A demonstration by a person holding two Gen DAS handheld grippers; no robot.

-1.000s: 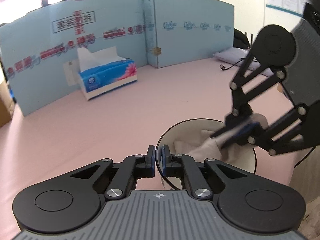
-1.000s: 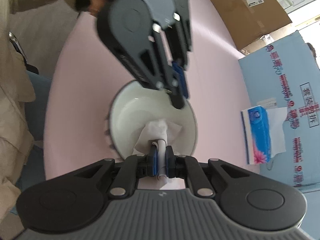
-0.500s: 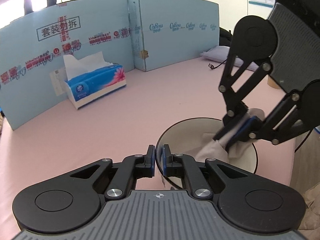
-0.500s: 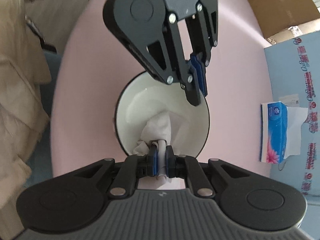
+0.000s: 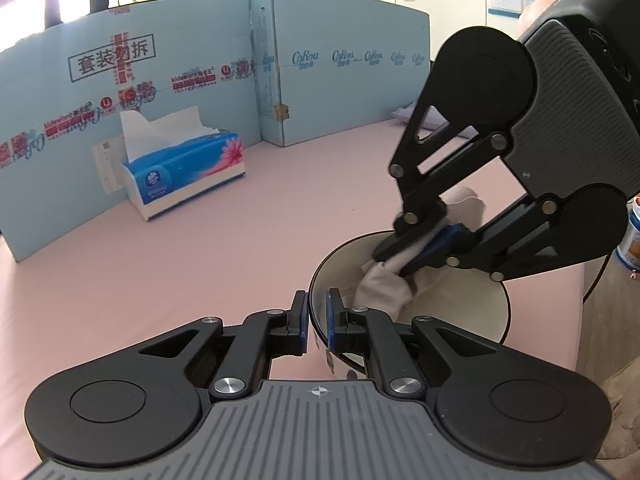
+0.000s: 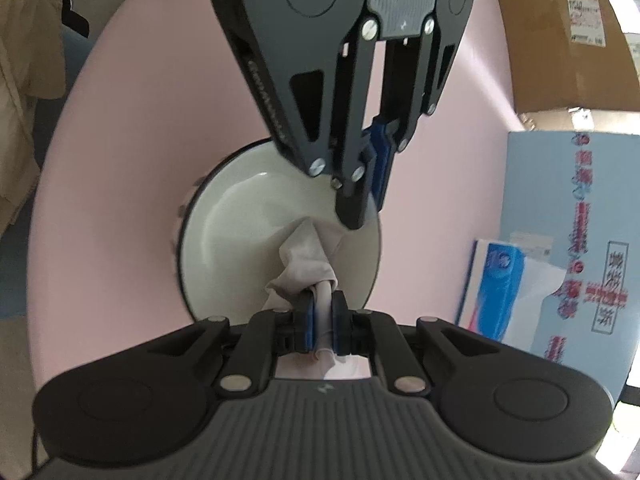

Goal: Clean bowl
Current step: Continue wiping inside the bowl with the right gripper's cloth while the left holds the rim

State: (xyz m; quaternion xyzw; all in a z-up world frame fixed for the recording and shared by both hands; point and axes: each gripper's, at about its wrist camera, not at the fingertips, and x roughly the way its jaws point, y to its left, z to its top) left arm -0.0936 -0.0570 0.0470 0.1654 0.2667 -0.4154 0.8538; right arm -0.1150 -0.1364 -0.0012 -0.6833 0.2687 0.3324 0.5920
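On the counter [image 5: 208, 264] we see the bowl [image 5: 472, 312] at the near right, its near rim between the pads of the left claw [image 5: 318, 320]. The right claw [image 5: 416, 258] reaches in from the right, with the tissue [image 5: 384, 288] it pinches hanging inside the bowl. Far to the left, the tissue box [image 5: 184, 174] stands before the cardboard screen [image 5: 160, 60], well apart from the bowl.

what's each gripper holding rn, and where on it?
Left gripper is clamped on the bowl at its near rim. Right gripper pinches a bunched end of the tissue; the rest trails into the bowl.
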